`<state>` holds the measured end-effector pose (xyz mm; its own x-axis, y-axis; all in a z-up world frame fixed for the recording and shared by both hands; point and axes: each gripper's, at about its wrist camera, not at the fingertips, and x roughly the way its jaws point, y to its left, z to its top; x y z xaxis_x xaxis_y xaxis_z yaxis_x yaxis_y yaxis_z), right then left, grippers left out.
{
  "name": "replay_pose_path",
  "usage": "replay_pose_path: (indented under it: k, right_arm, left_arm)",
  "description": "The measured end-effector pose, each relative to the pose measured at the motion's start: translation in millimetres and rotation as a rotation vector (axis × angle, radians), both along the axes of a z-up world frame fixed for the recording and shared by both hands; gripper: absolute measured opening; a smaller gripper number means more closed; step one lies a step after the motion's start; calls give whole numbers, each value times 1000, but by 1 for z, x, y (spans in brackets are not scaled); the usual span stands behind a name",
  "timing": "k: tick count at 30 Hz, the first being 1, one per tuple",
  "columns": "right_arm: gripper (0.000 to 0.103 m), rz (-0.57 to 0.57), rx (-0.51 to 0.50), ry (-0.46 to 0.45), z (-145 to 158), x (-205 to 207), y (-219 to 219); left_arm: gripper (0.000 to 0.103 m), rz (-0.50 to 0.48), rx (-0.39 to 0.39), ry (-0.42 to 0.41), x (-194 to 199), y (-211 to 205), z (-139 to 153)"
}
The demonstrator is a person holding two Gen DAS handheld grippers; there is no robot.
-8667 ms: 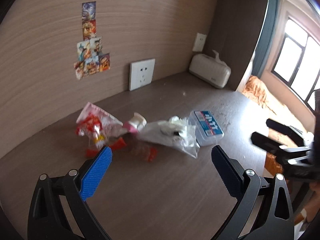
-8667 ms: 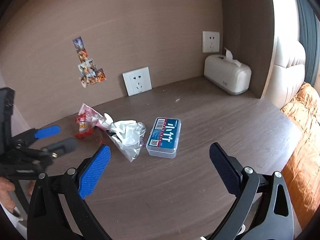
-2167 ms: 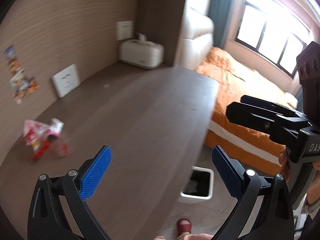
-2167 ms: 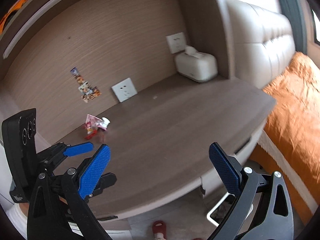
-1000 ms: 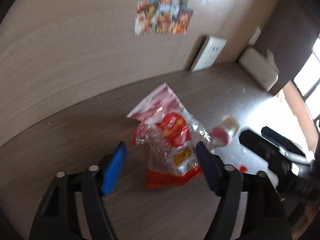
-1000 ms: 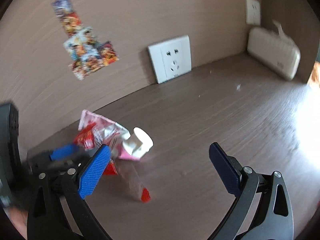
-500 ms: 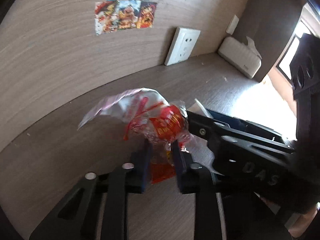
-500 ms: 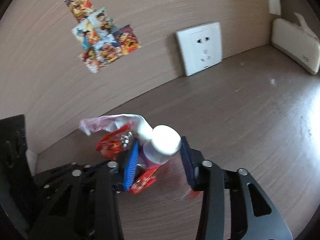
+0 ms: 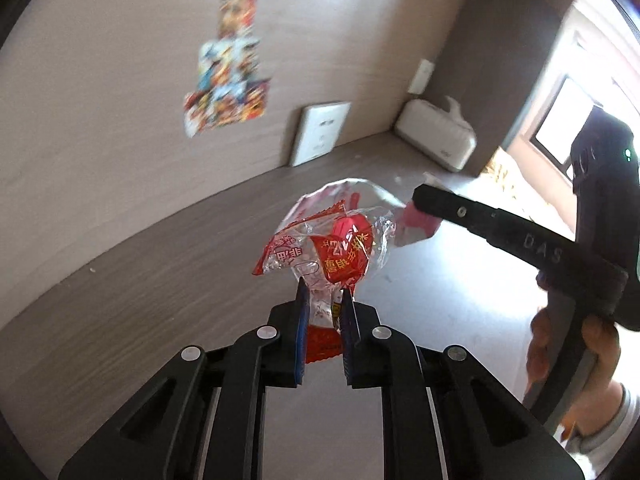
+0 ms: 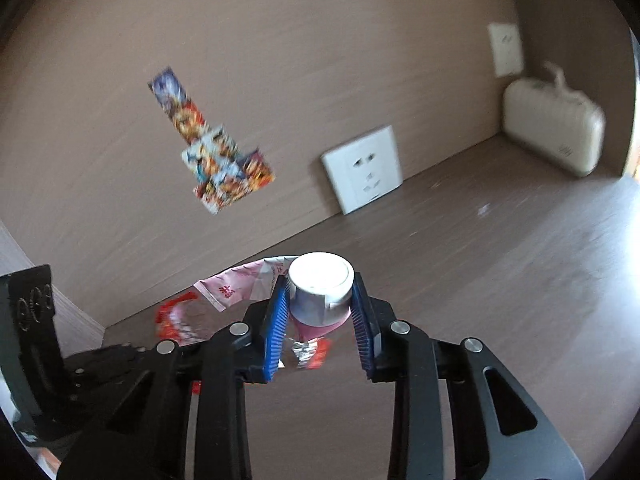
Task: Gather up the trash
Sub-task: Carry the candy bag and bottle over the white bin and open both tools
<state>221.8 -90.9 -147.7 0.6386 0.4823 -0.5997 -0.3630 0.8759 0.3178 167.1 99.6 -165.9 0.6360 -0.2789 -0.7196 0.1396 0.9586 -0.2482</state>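
Closing left tongs [image 9: 323,298] hide the snack wrapper's [image 9: 332,252] lower part.

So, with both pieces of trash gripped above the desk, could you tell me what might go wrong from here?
1. The left gripper, fingers closing, pinches only the lower edge of the crinkly snack wrapper; it could slip out.
2. The right gripper, fingers closing, holds the small white-capped bottle just below its cap; it might tilt or drop.

Glossy clear plastic wrapper [image 9: 336,252], matt wood-grain desk [image 9: 160,280], smooth white cap [image 10: 321,276].
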Motion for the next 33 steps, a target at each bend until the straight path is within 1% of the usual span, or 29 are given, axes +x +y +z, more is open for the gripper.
replay_pose_path:
  k: [2, 5, 8, 10, 15, 18, 24, 27, 33]
  right_arm:
    - [32, -28, -6, -21, 12, -11, -19]
    - [32, -63, -15, -44, 24, -23, -45]
    - [32, -104, -45, -75, 37, -40, -74]
    - [32, -135, -64, -92, 43, -51, -93]
    - [32, -227, -76, -103, 51, -74, -147]
    - [32, -290, -91, -112, 55, -90, -185]
    - [32, -386, -131, -114, 57, -124, -250]
    - [32, -446, -153, -101, 53, -143, -287]
    - [32, -534, -181, -52, 38, -170, -343]
  left_arm:
    - [13, -25, 32, -16, -8, -13, 10]
    - [13, -68, 34, -29, -14, -33, 23]
    - [13, -116, 42, -44, -19, -58, 35]
    - [13, -153, 45, -55, -21, -78, 42]
    - [13, -239, 46, -78, -25, -133, 55]
    - [13, -308, 42, -83, -27, -176, 60]
    - [13, -431, 30, -67, -42, -250, 60]
    - [13, -496, 28, -47, -51, -292, 53]
    - [13, -615, 28, 3, -66, -363, 34]
